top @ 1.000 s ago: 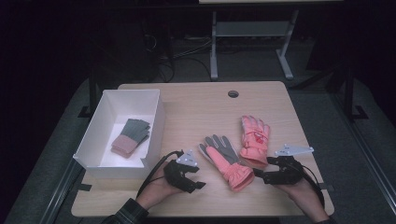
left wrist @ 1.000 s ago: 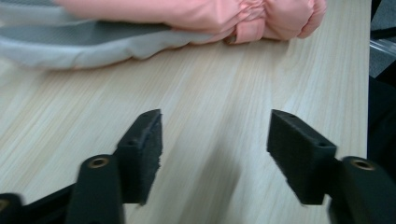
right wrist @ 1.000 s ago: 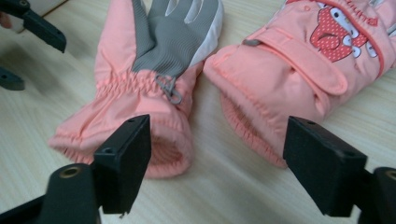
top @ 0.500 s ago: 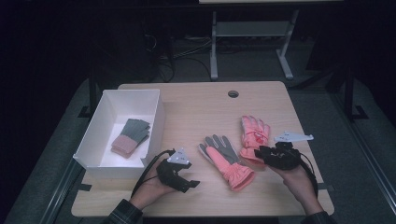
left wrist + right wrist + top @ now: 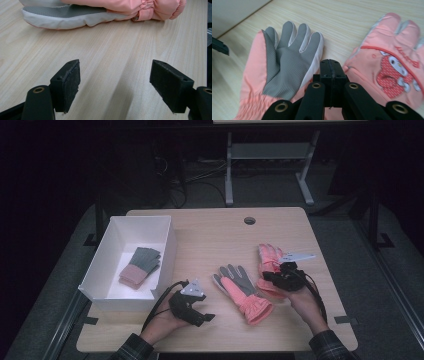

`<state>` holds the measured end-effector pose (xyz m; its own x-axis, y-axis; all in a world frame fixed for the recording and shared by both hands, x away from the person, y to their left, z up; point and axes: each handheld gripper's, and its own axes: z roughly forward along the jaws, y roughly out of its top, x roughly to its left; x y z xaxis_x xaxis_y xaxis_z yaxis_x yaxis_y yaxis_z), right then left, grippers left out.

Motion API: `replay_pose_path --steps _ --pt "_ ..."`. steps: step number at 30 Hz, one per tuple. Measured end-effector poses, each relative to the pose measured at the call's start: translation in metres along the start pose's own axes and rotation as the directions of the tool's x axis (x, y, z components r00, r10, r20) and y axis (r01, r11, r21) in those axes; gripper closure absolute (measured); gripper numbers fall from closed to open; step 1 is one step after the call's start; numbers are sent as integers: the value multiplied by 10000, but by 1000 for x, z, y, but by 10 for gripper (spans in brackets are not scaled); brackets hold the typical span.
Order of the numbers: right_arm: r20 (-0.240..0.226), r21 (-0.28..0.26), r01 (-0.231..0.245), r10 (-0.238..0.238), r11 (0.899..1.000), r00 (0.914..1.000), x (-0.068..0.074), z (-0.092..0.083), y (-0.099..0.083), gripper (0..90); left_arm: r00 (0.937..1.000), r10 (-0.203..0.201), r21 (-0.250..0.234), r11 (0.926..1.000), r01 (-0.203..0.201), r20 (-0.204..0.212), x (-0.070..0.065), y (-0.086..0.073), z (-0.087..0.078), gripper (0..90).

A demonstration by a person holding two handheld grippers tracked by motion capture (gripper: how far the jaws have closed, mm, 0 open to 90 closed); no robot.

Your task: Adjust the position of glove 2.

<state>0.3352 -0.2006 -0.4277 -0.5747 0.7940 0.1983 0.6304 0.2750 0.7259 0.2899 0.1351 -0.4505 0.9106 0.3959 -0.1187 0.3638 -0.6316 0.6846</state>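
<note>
Landmark: the white box [image 5: 131, 262] at the left of the tabletop [image 5: 215, 232]; places below are told from it.
Tabletop: light wood grain, with a round hole [image 5: 249, 220] toward the far edge, well to the right of the white box.
White box: open-topped, rectangular, its long side running away from the person; its right wall stands just left of the left gripper.
Folded gloves: a small pair [image 5: 140, 266], grey-green at the finger end and dusty pink at the cuff, lying flat on the floor of the white box.
Palm-up glove: a salmon-pink glove with a grey textured palm [image 5: 240, 290], lying flat on the tabletop to the right of the white box, fingers pointing away from the person, cuff nearest the person's edge.
Printed glove: a second salmon-pink glove [image 5: 268, 262], back side up with a cartoon figure printed on it, farther right of the white box, just beside the palm-up glove.
Left gripper: [image 5: 197, 315] held in the person's left hand [image 5: 165, 322] near the front right corner of the white box; its jaws stand wide apart over bare wood, with the palm-up glove's side ahead of them.
Right gripper: [image 5: 267, 276] held in the person's right hand [image 5: 302, 302], over the cuff end of the printed glove; its jaws are pressed together with nothing seen between them.
</note>
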Motion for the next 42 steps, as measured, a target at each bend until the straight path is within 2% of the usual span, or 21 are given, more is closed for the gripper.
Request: replay_pose_path --steps 6,8,9,13,25,27,31,33,36,42 --pt "46 427 160 -162 9990 9999 2 16 5 900 10000 -6 20 10000 6 60 1 0 1 241" --pt "49 730 47 -50 9973 10000 1 17 2 900 10000 4 9 10000 -4 64 1 1 1 240" --pt "39 716 -34 32 9974 10000 1 17 1 900 10000 -9 -4 10000 9 59 1 1 1 240" --pt "91 748 -30 23 9972 10000 -5 8 -6 900 10000 -4 -9 10000 4 75 0 1 1 240" --pt "373 892 -374 342 9953 9987 -37 -35 -32 895 9999 -59 14 10000 59 84 0 1 0 241" --pt "273 832 -520 499 9952 9984 -40 -39 -33 862 10000 -56 -3 10000 56 44 1 1 -1 241" --pt "115 260 -467 464 9986 9989 -44 -47 -22 767 10000 -68 -68 10000 68 -9 1 1 -1 241" --pt "271 197 -390 384 9990 9989 -48 -47 -15 711 9999 -142 -87 9999 142 14 1 1 0 241" --pt "578 278 -472 456 9985 9973 -58 -40 -6 657 9999 -110 -38 9999 111 65 1 2 0 241" --pt "681 893 -820 761 9926 9948 -76 -23 6 571 9999 -128 -26 9999 128 102 1 1 1 240"
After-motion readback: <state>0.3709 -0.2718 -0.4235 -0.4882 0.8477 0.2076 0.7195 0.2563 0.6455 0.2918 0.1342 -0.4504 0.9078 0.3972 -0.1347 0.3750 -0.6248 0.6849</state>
